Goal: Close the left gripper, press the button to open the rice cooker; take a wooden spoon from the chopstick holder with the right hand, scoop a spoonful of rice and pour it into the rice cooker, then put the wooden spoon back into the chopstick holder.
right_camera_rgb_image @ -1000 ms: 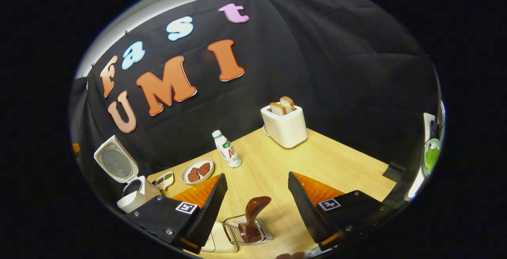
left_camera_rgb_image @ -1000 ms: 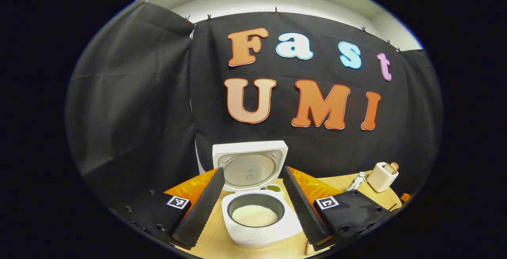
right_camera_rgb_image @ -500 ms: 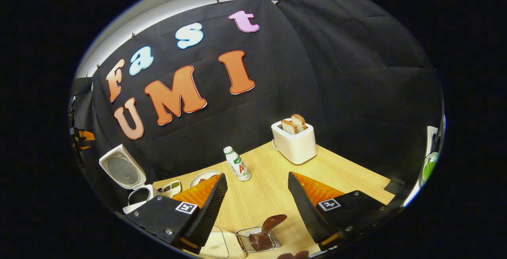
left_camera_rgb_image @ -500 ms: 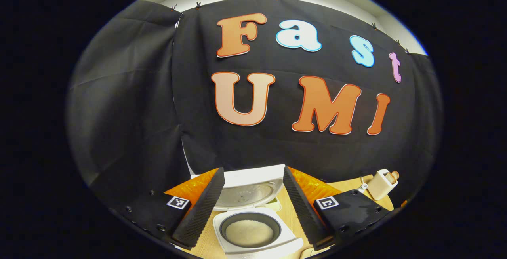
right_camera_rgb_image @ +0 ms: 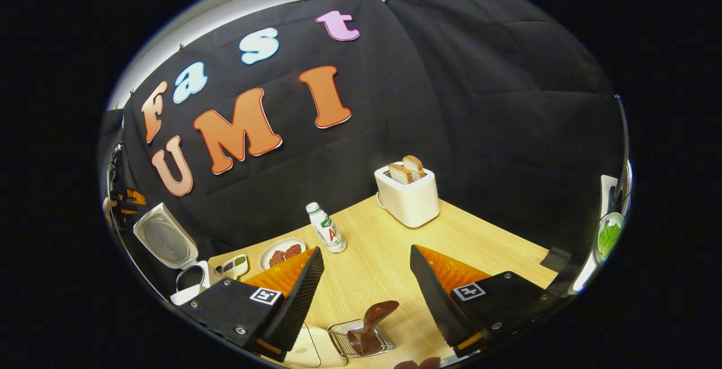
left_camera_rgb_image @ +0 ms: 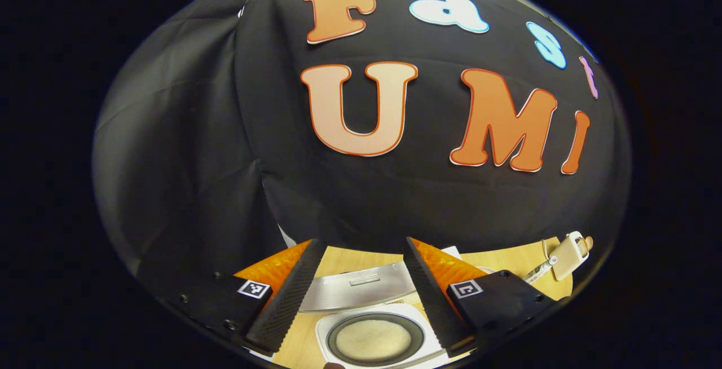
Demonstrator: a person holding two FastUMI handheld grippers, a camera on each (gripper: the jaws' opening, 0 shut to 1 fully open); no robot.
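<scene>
Rice cooker (right_camera_rgb_image: 179, 262) sits far left on the table (right_camera_rgb_image: 462, 233), lid already up, with rice in the pot. The left gripper (left_camera_rgb_image: 361, 293) hangs over it, tongs spread, holding nothing. The right gripper (right_camera_rgb_image: 365, 295) is spread too, just above the wooden spoon (right_camera_rgb_image: 372, 324) standing in the chopstick holder (right_camera_rgb_image: 352, 338). Risk: the spoon leans, so a sloppy pinch could slip off or tip the holder.

Bottle label: small white plastic bottle (right_camera_rgb_image: 326, 228), near wooden table's (right_camera_rgb_image: 474, 231) back edge; print illegible.
Marker tag: black-and-white square code (right_camera_rgb_image: 266, 295) on right gripper (right_camera_rgb_image: 366, 249); no characters.
</scene>
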